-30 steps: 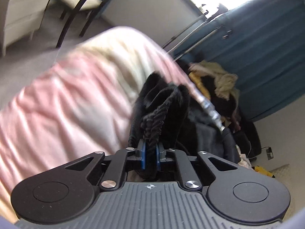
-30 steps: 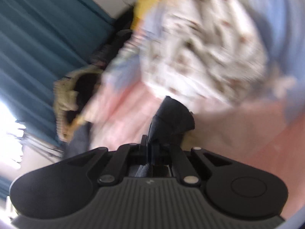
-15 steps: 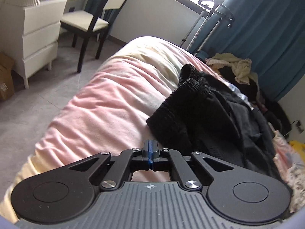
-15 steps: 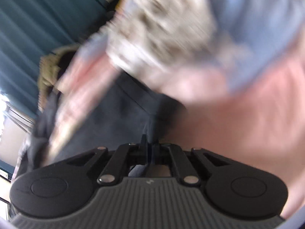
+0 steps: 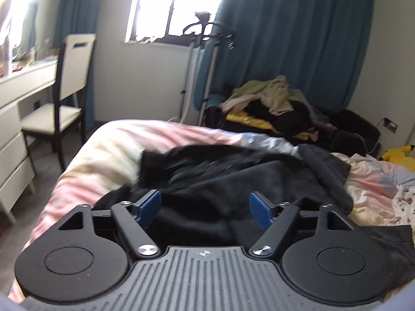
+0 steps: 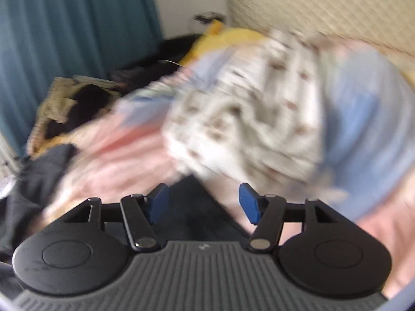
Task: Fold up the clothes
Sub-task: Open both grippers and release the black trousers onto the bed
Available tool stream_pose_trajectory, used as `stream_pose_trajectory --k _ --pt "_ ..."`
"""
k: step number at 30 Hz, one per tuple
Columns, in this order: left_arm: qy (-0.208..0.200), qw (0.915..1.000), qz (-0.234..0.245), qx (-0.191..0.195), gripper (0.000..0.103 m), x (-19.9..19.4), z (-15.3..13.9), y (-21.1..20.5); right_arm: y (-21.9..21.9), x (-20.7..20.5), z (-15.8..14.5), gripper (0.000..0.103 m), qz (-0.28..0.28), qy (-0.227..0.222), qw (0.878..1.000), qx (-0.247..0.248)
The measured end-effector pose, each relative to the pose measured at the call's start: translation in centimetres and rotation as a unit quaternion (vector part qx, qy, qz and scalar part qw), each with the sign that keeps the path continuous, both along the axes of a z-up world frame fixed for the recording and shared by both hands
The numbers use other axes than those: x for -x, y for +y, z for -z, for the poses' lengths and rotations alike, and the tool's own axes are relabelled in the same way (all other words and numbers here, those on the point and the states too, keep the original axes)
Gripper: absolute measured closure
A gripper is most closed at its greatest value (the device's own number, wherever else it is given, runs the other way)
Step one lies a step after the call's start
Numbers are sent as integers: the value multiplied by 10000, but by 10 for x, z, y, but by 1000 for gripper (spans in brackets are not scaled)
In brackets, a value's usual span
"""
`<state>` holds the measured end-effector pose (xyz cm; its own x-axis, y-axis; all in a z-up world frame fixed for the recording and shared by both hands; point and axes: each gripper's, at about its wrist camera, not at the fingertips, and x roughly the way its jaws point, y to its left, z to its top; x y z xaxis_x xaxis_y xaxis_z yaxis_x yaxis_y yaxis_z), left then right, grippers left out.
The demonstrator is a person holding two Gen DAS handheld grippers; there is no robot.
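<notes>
Since a second ago, both of my grippers have let go of the black garment (image 5: 233, 181): then the jaws were pressed shut on dark cloth, and now they stand apart with nothing pinched between the blue pads. The left gripper (image 5: 205, 207) is opening wide, and the right gripper (image 6: 203, 203) is opening too, a little less wide. The left view has also changed, so I now look along the bed (image 5: 109, 155) toward the window (image 5: 176, 5) and the teal curtain (image 5: 298, 39).

For the task, I judge this as the end of one step: the garment is put down on the pink bedding, but it lies crumpled, not flat, so the folding itself is not yet done.

In the left view the garment lies just in front of the open jaws and spreads to the right across the bed; some of its cloth shows between the two pads, but below them, not touched by them. In the right view, which is blurred, a dark strip of it shows low between the pads, and a patterned blanket (image 6: 246, 116) rises behind. A pile of other clothes (image 5: 272, 103) waits near the curtain, well apart from my grippers.
</notes>
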<state>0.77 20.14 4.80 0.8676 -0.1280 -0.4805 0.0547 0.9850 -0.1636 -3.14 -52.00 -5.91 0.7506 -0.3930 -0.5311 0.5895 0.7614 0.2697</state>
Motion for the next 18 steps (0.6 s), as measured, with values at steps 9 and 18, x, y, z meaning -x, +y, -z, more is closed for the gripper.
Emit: stream_pose_trajectory --k 9,18 --pt "-746 9930 800 -456 4 -25 -25 -153 109 -73 -77 41 -1568 -942 9831 -104" --pt "-784 9909 965 -518 1 -35 5 -230 202 -66 -90 41 -2398 -1403 9606 -47"
